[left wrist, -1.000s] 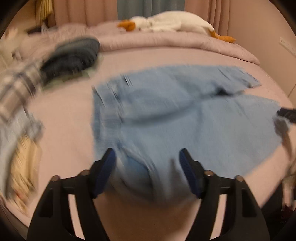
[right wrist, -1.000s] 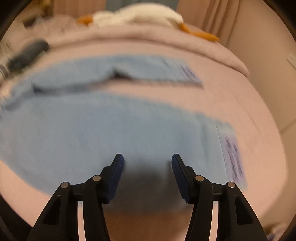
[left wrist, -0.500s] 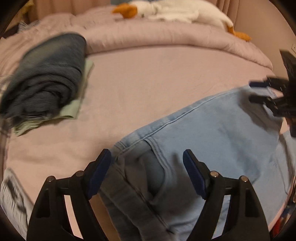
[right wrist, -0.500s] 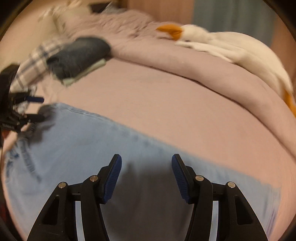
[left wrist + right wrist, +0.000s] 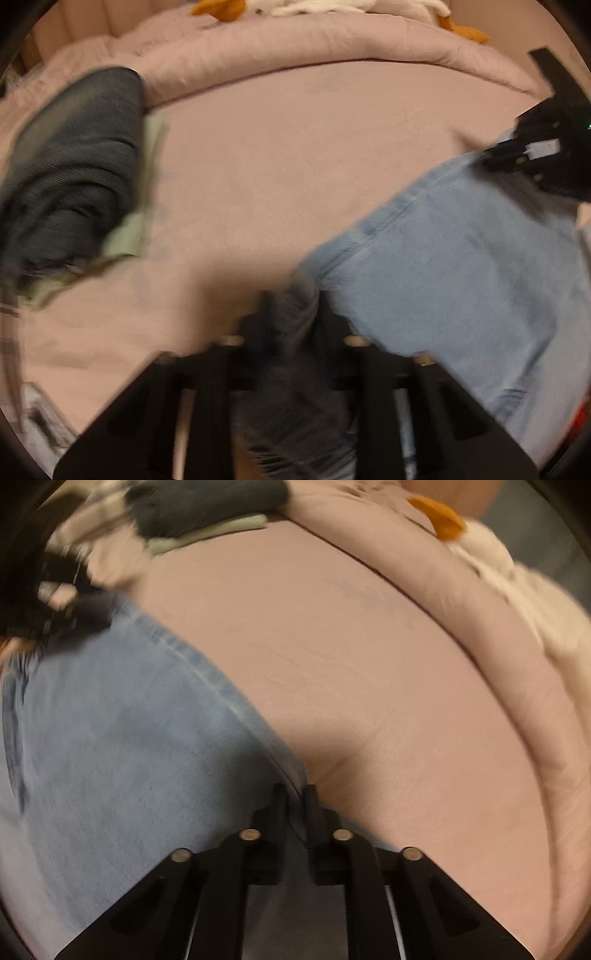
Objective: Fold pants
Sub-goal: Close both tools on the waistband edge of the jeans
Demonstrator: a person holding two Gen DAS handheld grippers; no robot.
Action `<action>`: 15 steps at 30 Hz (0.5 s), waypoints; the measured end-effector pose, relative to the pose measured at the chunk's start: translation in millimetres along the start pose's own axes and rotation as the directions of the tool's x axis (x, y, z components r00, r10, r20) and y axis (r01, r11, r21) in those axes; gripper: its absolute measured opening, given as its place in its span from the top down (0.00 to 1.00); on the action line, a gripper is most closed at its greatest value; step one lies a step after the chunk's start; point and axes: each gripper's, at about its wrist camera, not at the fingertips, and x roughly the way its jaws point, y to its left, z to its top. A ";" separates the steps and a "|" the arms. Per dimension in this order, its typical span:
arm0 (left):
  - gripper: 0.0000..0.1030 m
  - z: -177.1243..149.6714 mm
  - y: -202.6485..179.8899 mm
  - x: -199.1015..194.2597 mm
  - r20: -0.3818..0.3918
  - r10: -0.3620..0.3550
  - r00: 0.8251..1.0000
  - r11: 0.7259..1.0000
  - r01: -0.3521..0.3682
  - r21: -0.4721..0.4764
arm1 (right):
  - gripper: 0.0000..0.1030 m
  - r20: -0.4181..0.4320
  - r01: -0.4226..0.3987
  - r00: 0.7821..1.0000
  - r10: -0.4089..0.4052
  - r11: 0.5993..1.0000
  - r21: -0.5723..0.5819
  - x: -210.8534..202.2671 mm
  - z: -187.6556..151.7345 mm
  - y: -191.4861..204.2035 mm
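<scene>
Light blue jeans (image 5: 461, 266) lie on the pink bed sheet (image 5: 277, 147). My left gripper (image 5: 291, 306) is shut on a bunched, shadowed bit of the jeans at their near left corner. In the left wrist view my right gripper (image 5: 517, 155) grips the far right edge of the denim. From the right wrist view, the jeans (image 5: 110, 738) spread to the left, and my right gripper (image 5: 295, 794) is shut on their seamed edge where it meets the sheet. My left gripper (image 5: 66, 602) shows blurred at the upper left, on the jeans' far end.
A folded dark garment (image 5: 74, 166) rests on a pale green one at the left, and is seen again as the dark stack (image 5: 207, 502). A rolled pink duvet (image 5: 295, 48) runs along the back with a white plush goose (image 5: 498, 565) on it.
Both grippers stood open over the jeans half a second ago and have shut on the denim. The right view has rolled and shifted towards the jeans' edge.
</scene>
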 end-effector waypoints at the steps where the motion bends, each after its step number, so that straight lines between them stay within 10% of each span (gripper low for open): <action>1: 0.82 0.1 3.8 -3.3 0.008 -0.008 1.000 1.000 0.008 -0.020 | 0.95 -0.004 0.020 1.000 -0.020 1.000 -0.016 -2.1 1.5 2.4; 6: 0.82 -3.5 3.0 7.0 0.001 0.090 0.996 0.996 -0.090 0.009 | 0.96 0.045 0.218 0.976 -0.215 0.972 -0.083 -4.8 29.0 17.7; 15: 0.83 -0.3 -13.1 -11.4 0.053 0.150 0.987 0.988 -0.151 0.033 | 0.95 0.047 0.268 0.963 -0.264 0.958 -0.107 -8.9 9.2 40.7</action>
